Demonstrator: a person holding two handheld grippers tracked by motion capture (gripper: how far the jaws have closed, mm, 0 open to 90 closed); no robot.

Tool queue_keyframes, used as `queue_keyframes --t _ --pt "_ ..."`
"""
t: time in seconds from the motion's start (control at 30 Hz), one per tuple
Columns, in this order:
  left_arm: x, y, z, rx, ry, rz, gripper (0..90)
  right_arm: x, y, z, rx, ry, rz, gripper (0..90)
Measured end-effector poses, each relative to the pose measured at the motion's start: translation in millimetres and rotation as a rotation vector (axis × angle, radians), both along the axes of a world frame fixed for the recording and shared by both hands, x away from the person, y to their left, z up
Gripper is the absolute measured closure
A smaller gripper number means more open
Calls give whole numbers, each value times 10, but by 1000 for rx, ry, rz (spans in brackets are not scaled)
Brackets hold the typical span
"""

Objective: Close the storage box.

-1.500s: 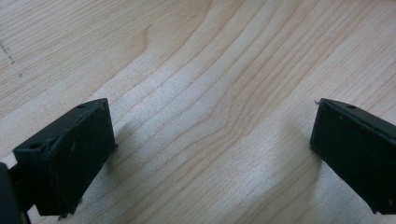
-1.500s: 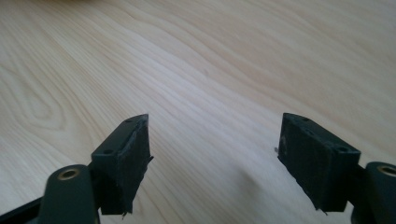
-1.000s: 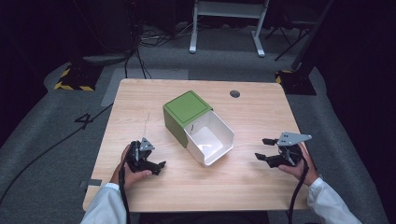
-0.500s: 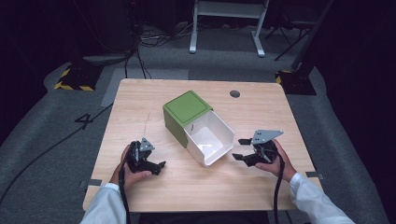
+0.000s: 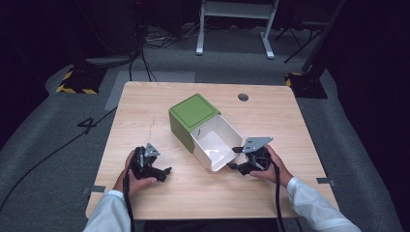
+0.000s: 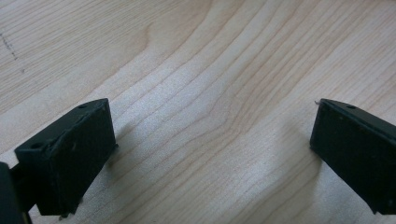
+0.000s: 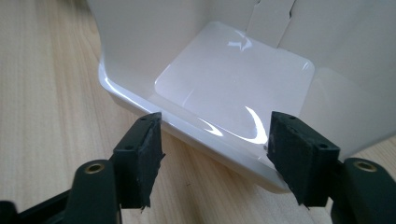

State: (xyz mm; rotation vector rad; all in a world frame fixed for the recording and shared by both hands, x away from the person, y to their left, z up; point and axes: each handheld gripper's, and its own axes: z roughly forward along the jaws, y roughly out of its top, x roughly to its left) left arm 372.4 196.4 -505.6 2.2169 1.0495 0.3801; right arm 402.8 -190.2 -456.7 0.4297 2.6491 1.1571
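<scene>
Leftward since a second ago, the right gripper (image 5: 236, 158) now sits jaws apart at the glossy white plastic drawer (image 5: 216, 146), whose near wall lies at its twelve o'clock, pulled from a green box sleeve (image 5: 194, 111) mid-table. At eight o'clock on the light wooden table (image 5: 145, 104), the left gripper (image 5: 164, 170) rests, jaws apart.

- Tables: one wooden table (image 5: 145, 104).
- Boxes: one, a green sleeve (image 5: 192, 112) with a white drawer (image 5: 215, 145) pulled out toward 5 o'clock.
- Handheld grippers: two, the left gripper (image 5: 153, 165) at 8 o'clock of the box and the right gripper (image 5: 237, 158) at 4 o'clock.
- Round table grommets: one (image 5: 243, 97), at 1 o'clock.
</scene>
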Motion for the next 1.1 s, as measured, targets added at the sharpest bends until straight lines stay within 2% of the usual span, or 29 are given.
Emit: queue_keyframes --t 0.07,0.17,0.23,0.4,0.47,0.73,0.93,1.1 --pt "-1 0 0 1 -3 -2 4 13 19 -20 -17 -5 4 353" --pt "-4 -1 0 0 -1 0 4 31 32 -37 -50 -43 3 350" --pt "-4 -1 0 0 -1 0 4 44 43 -41 -45 -41 1 349" --pt "-4 -1 0 -1 -1 -1 4 77 105 -41 -77 -82 -6 348" --pt "-4 -1 0 -1 -1 -1 4 105 119 -37 -71 -92 -18 348" --pt "-4 -1 0 -1 -1 -1 3 210 229 -38 -69 -104 -35 349" --pt "-4 -1 0 -1 -1 0 4 271 354 -42 -97 -127 -58 334" --pt "-3 -1 0 -2 0 -1 3 318 439 -55 -113 -129 -58 331"
